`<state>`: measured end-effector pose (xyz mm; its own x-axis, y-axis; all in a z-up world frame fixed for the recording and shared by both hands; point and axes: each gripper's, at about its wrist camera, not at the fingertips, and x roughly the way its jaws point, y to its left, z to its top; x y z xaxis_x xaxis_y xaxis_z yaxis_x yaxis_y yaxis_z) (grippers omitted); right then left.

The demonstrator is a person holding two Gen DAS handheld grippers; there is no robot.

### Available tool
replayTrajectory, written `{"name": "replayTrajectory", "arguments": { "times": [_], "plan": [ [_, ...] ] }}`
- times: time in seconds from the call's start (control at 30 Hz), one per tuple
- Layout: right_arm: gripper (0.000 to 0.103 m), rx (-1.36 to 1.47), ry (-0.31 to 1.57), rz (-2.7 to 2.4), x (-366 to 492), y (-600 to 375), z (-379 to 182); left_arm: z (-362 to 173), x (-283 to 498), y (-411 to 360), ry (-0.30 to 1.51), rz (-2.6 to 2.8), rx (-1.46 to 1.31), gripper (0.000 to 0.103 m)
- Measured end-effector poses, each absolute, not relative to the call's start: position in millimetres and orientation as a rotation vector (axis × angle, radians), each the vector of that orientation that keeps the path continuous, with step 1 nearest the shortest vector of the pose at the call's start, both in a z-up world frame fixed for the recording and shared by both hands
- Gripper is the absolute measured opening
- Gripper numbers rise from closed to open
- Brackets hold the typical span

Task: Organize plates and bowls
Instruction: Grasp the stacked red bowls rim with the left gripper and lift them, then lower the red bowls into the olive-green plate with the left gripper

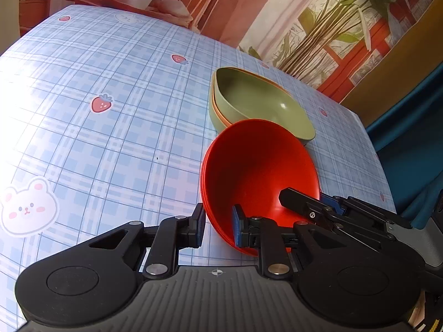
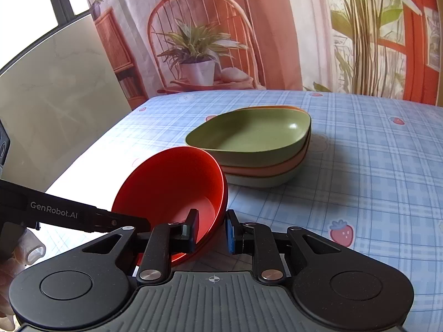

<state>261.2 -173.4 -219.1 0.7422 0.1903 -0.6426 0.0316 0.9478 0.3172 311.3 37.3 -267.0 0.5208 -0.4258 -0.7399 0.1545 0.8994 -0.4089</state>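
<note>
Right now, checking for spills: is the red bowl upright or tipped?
Tipped and empty: the red bowl leans on its side, opening sideways, its rim straddled by both claws.

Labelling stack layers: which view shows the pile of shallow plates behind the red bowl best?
Right wrist view. The stack of shallow plastic plates shows side-on there: green on top, orange in the middle, pale one at the bottom. The left wrist view shows the stack from above, mostly the green interior with thin orange rims, partly behind the red bowl.

- A staged home dining spot: a table under a blue plaid cloth printed with strawberries and bears (image 2: 373, 149).
- A printed fabric backdrop showing a chair and potted plants (image 2: 210, 41).
- Stacked shallow plastic dishes, green on top (image 2: 249, 135).
</note>
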Motion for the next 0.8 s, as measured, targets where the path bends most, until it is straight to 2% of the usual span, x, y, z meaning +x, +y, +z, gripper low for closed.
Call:
{"name": "replayTrajectory", "arguments": {
  "times": [0.43, 0.8],
  "plan": [
    [0.018, 0.319, 0.606, 0.076, 278.6, -200.4, -169.9, -204.6, 329.0, 31.7, 0.798, -0.411, -0.298, 0.022],
    [0.018, 0.332, 0.626, 0.020, 327.6, -230.3, -171.2, -204.7, 374.3, 14.7, 0.810, -0.415, -0.297, 0.022]
  ]
}}
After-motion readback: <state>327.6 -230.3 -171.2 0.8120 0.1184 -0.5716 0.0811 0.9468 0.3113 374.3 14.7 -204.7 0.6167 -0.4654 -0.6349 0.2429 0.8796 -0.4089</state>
